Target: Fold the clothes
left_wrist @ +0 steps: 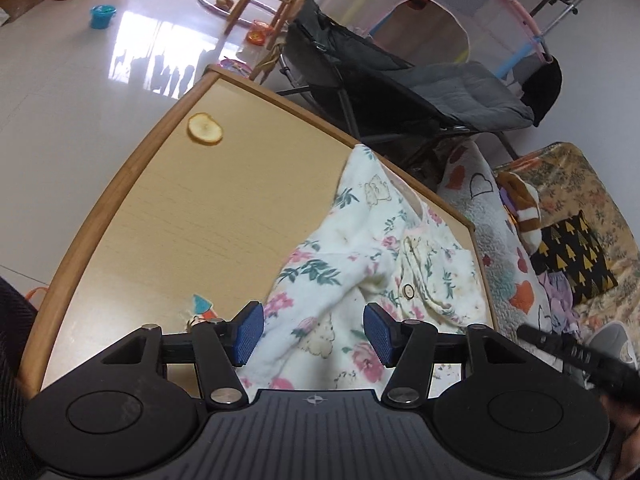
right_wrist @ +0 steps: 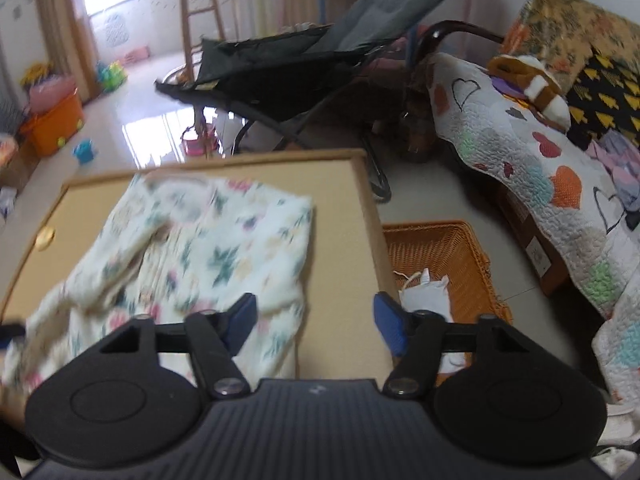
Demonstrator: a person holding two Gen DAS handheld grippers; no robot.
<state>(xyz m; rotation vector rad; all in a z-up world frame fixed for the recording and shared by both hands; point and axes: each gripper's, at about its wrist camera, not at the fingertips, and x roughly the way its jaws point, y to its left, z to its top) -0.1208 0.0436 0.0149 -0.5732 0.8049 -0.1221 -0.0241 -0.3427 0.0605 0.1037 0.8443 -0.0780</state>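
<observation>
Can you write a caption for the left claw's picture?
Open left claw above a flowery baby top on a wooden table.

Fleecy cloth garment [left_wrist: 340, 280], matt wood table [left_wrist: 180, 220].

Both the left gripper [left_wrist: 314, 334] and the right gripper [right_wrist: 316, 326] are showing the same build — black linkage arms with silver screw heads, blue ribbed pads, round black discs at the lower corners, a grey ridged plate between them.
</observation>
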